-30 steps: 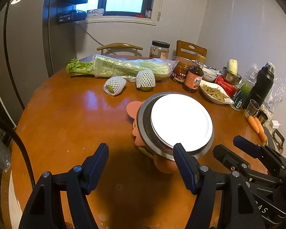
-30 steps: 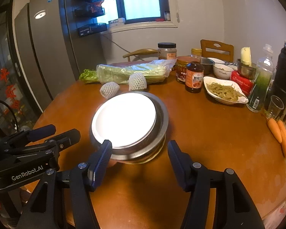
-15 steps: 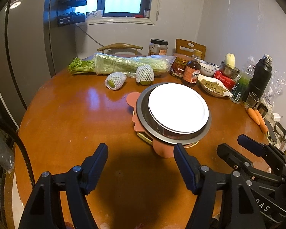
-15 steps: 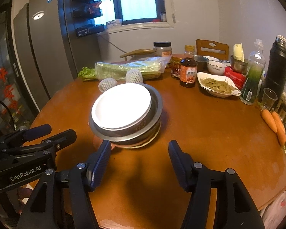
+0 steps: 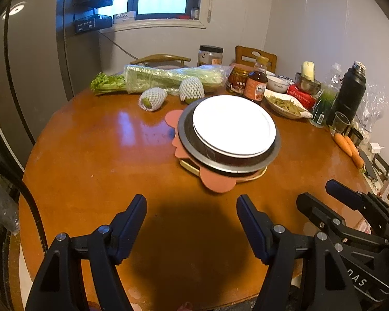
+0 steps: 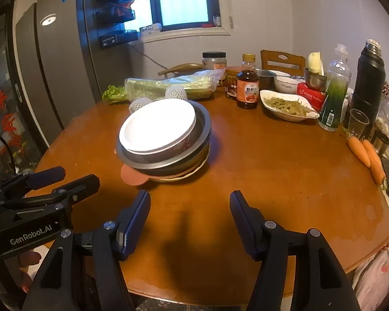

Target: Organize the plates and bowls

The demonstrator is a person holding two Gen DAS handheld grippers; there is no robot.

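1. A round brown table [image 5: 96,160] is seen in a small kitchen; a window is set in the far wall; a big grey fridge [image 6: 57,77] is stood on the left.
2. A stack of dishes is placed near the middle of the table; a white plate [image 5: 233,125] is laid on top; a grey metal bowl [image 5: 194,150] is found under it; a pink mat [image 5: 215,181] and a pale plate are seen at the very bottom.
3. The left gripper [image 5: 192,216] is held low over the near edge of the table; its two blue fingers are spread wide apart; nothing is held between them.
4. The right gripper [image 6: 190,213] is held the same way, just beside the left one; its fingers are spread wide too; nothing is held.
5. The stack is well apart from both claws; it is not touched.
6. Behind the stack, a bag of greens [image 5: 168,79] and two fruits in white net [image 5: 153,98] are laid; a brown sauce bottle [image 6: 247,83], a white dish of food [image 6: 287,106], a black flask [image 6: 368,83] and two carrots [image 6: 368,155] are seen on the right side.
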